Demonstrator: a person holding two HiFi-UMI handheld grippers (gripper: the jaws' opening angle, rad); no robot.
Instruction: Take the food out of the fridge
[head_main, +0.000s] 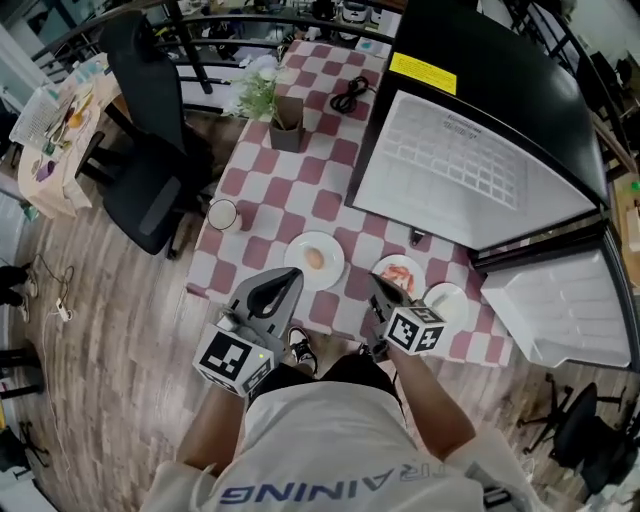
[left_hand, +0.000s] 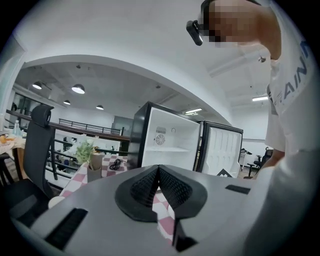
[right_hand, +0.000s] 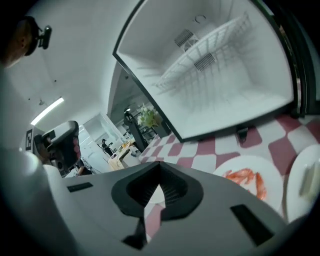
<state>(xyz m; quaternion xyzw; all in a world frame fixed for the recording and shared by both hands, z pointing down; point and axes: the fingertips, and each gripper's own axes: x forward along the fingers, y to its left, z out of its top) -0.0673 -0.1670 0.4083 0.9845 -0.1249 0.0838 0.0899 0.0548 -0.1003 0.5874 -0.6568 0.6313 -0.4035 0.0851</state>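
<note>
Pink-and-white checks cover the desk (head_main: 300, 190), and on its far right side stands the black fridge (head_main: 480, 80), its door (head_main: 560, 300) swung wide out to the right, with a white wire shelf (right_hand: 210, 52) showing clearly in the right gripper view. The food sits outside the fridge, lined up along the near edge of the desk. On the left is a white plate (head_main: 335, 250) with a round, pale orange piece of food (head_main: 315, 258). Beside it on the right is a second plate (head_main: 415, 270) carrying red shrimp-like pieces (head_main: 400, 273), and furthest right is a third plate (head_main: 460, 295) with something pale on it that is too small to name. The left tongs (head_main: 293, 275) hang at the near left rim of the first plate, pinched together at the tip with nothing between them. The right tongs (head_main: 377, 283) are just beside the near left edge of the shrimp plate, also closed tight on nothing. Further back a white cup (head_main: 222, 214) stands at the desk's left edge, and beyond it are a potted plant (head_main: 285, 125) and a coiled black cable (head_main: 350, 95). Off to the left, a dark office chair (head_main: 150, 150) stands on the wood floor.
</note>
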